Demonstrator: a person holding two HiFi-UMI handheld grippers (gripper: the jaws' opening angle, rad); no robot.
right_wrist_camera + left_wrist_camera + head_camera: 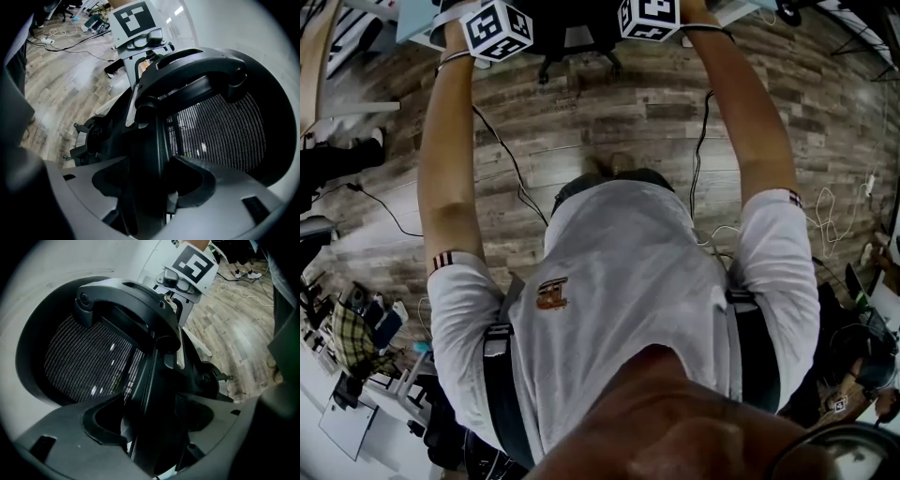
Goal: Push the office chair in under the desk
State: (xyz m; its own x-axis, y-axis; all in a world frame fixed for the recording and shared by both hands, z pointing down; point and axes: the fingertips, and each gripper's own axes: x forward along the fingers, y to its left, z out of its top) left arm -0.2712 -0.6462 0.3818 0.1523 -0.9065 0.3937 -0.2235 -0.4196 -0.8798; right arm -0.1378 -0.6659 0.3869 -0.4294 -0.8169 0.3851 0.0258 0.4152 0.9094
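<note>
The left gripper (151, 425) and right gripper (146, 187) each have their jaws pinching the back frame of the office chair (577, 49), which stands at 12 o'clock on the wooden floor (628, 122).

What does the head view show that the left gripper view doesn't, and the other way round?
Only the head view: the person's white shirt and both outstretched arms. Only the left gripper view: the left gripper, its jaws closed on the back edge of the office chair, and the chair's mesh. Both: the wood floor and the right gripper's marker cube.
</note>
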